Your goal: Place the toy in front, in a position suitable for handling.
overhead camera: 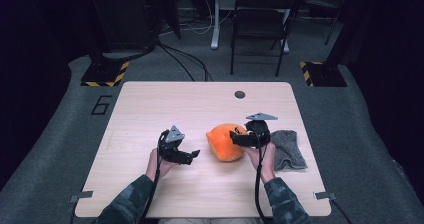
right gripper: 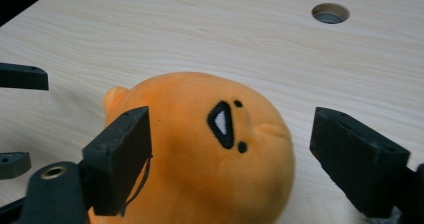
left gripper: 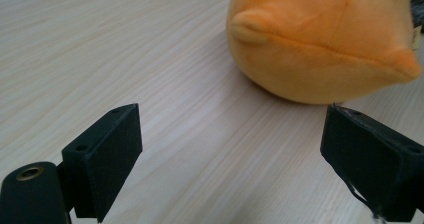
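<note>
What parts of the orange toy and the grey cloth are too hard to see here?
- Orange plush toy: its underside, cut off by the right gripper view's bottom edge.
- Grey cloth: near-left edge behind the right gripper, high view.
- Table hole: inside too small, high view.

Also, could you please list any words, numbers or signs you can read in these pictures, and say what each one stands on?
"6": a dark numeral on the grey floor, left of the table's far left corner, at.
The orange plush toy has a small tag at its edge, too small and cut off to read.
Its stitched face is a picture, not text.
The yellow-and-black hazard stripes on the stand bases carry no words.
</note>
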### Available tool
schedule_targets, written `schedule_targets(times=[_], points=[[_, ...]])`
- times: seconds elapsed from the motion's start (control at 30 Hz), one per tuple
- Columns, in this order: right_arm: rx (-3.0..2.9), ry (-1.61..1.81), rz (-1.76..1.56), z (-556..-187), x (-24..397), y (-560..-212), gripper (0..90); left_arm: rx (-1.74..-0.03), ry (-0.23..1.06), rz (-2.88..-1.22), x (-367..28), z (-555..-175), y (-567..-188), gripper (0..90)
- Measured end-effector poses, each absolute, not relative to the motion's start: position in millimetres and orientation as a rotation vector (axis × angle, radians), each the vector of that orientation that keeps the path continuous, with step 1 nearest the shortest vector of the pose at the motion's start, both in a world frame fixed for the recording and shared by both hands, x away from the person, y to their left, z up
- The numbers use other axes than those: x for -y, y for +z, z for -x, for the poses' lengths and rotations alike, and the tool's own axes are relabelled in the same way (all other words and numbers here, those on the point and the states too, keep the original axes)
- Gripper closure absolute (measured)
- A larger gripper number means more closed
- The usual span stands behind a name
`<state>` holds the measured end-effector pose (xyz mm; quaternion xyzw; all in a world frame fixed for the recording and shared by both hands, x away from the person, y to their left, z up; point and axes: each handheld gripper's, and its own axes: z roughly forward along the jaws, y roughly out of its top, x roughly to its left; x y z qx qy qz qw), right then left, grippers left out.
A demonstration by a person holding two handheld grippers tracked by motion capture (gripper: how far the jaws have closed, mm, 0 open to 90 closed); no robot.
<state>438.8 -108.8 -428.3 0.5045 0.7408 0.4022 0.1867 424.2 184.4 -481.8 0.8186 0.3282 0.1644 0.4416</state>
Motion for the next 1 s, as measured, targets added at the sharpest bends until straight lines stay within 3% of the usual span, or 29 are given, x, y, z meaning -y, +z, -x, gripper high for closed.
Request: schedule_targets(times=[0.47,1.0], points=[[-2.009,1.141,-1.465,-420.0,159.7,-419.9,14.3,-0.747,0.448,-2.017,-135.9,-398.1,-480.8,12.8],[-1.938,1.064,-1.58,-407.8,206.4,-426.8,14.5,-0.715,0.488,-2.055,-101.5,-399.5,-494.3,19.1]])
